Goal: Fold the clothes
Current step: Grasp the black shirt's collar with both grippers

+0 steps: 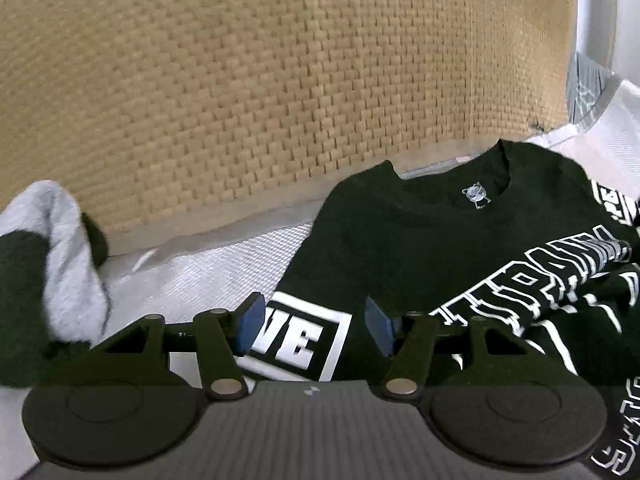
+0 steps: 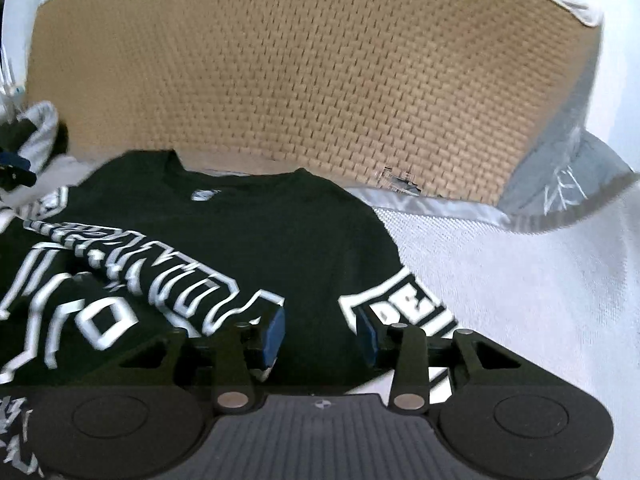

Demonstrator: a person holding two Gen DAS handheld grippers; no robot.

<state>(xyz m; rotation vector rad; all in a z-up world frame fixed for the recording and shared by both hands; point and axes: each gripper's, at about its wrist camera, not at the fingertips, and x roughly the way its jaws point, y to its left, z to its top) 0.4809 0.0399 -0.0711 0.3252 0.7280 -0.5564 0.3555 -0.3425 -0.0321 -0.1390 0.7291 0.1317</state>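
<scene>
My left gripper (image 1: 316, 328): black frame, two round black discs at base, ribbed grey panel between them with small white mark at its top edge. Black link arms, silver rivets at pivots. Fingers (image 1: 251, 324) tipped with blue pads. Small white digits on cross rail, unreadable.

My right gripper (image 2: 320, 336): same build. Black discs, grey ribbed centre panel, silver rivets, triangular cut-outs in frame, blue pads on fingers (image 2: 274, 336).
</scene>
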